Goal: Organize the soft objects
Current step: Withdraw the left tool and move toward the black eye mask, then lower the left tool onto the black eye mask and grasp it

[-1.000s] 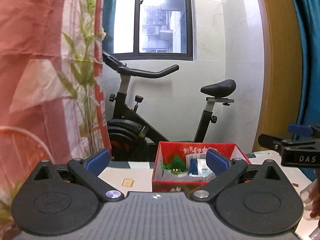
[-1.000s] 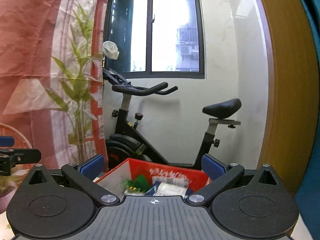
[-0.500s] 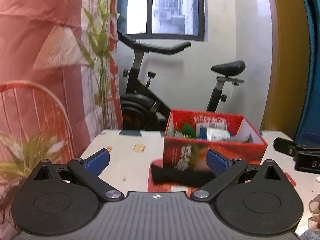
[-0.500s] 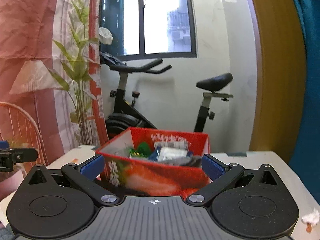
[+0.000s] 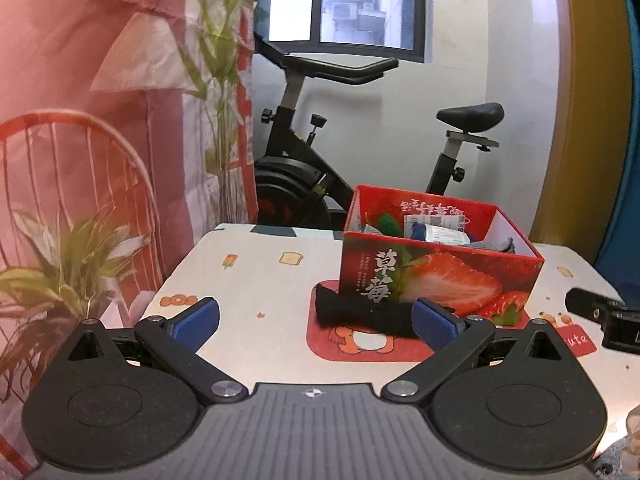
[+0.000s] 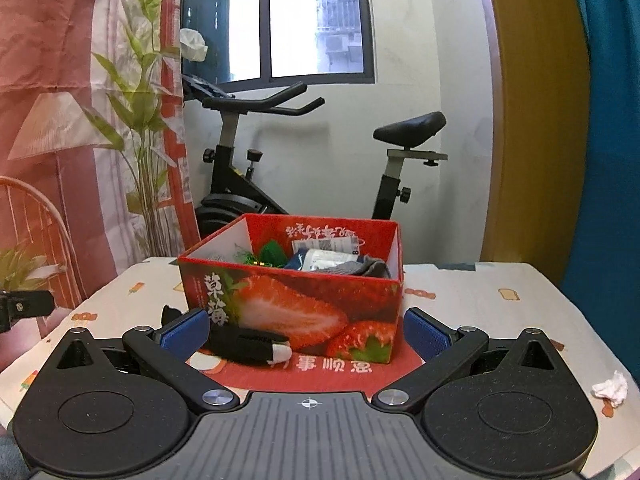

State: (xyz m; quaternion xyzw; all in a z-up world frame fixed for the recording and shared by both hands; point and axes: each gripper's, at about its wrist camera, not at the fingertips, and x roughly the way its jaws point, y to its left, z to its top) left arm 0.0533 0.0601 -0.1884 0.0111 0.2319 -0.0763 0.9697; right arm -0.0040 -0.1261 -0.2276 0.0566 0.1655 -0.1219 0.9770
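Strawberry box (image 6: pixel 292 304) printed "草莓"; black sock (image 6: pixel 244 342) beside it. Both grippers' jaws released, empty.

I am looking into a home, a lived-in room rather than a lab or shop. An exercise bike (image 6: pixel 304 160) stands against the white wall under a window (image 6: pixel 280 20) that faces apartment blocks. A pink curtain (image 5: pixel 100 80) printed with bamboo hangs on the left. The counter (image 5: pixel 260 280) wears a cloth with cartoon toast and popsicle prints, and a strawberry gift box (image 6: pixel 296 292) sits on it.
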